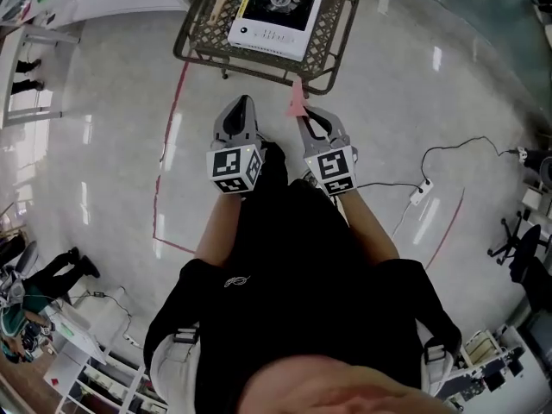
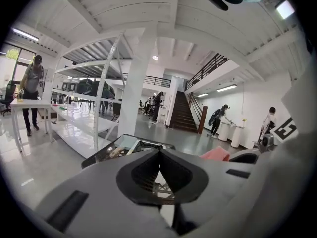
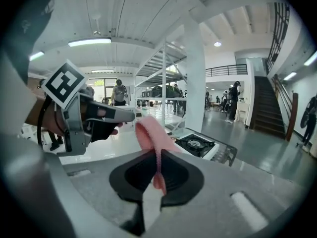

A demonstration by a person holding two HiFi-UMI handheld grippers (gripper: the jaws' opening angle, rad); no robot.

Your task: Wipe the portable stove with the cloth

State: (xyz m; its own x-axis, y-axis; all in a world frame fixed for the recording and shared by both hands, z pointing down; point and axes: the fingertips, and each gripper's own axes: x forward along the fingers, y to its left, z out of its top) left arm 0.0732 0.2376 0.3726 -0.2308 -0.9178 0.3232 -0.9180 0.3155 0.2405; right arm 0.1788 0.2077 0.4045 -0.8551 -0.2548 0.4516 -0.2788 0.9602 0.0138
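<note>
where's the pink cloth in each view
Head view: cloth sticks up from the right hand-held gripper, just below the table.
Left gripper view: low, right of centre.
Right gripper view: centre, pinched between the jaws.
Shared landmark: the table.

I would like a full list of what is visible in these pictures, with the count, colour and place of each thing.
portable stove: one, white with a black top, on the table ahead
table: one, dark lattice metal, top of the head view
cloth: one, pink, pinched in the right gripper, sticking out past its tips
power strip: one, white, on the floor to the right, with a dark cable
tape lines: several, red, on the floor left of the table
office chair: one, black, far right
left gripper: one, grey, jaws together on nothing, in front of the person
right gripper: one, grey, jaws closed on the cloth, beside the left one
</note>
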